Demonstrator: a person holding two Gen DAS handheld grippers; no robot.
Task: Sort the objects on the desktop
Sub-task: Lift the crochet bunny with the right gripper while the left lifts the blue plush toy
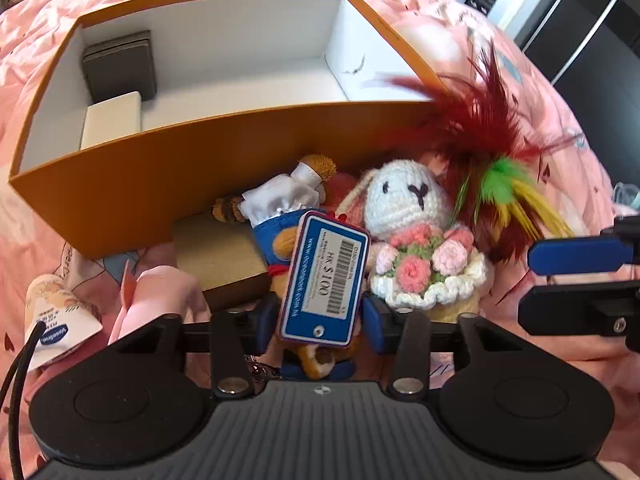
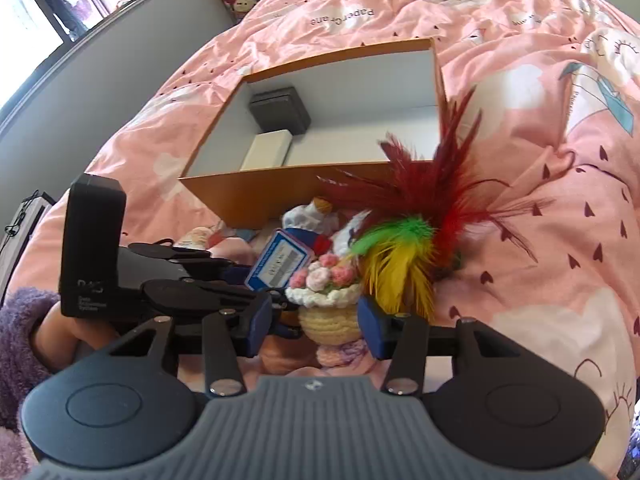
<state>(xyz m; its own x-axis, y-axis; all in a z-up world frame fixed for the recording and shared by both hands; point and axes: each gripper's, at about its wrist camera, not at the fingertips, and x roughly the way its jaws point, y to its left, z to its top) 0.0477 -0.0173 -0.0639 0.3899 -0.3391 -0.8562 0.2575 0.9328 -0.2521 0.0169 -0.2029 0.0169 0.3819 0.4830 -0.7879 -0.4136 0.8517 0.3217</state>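
An orange box (image 1: 132, 184) with a white inside lies on a pink duvet; it holds a dark grey case (image 1: 120, 62) and a white box (image 1: 112, 120). In front of it lie a plush monkey in blue (image 1: 280, 208) with a blue price tag (image 1: 324, 280), a crocheted white rabbit (image 1: 404, 200) with a flower bouquet, and a feather toy (image 1: 480, 148). My left gripper (image 1: 316, 320) stands around the monkey and its tag. My right gripper (image 2: 316, 320) stands around the rabbit's yellow base (image 2: 328, 324); feathers (image 2: 404, 240) rise beside it. Whether the pads press is unclear.
A brown flat box (image 1: 216, 256) lies under the monkey. A Vaseline tube (image 1: 56, 316) and pink cloth (image 1: 160, 300) lie at the left. The right gripper's fingers (image 1: 576, 256) show at the left wrist view's right edge. A hand in a purple sleeve (image 2: 24, 344) holds the left gripper.
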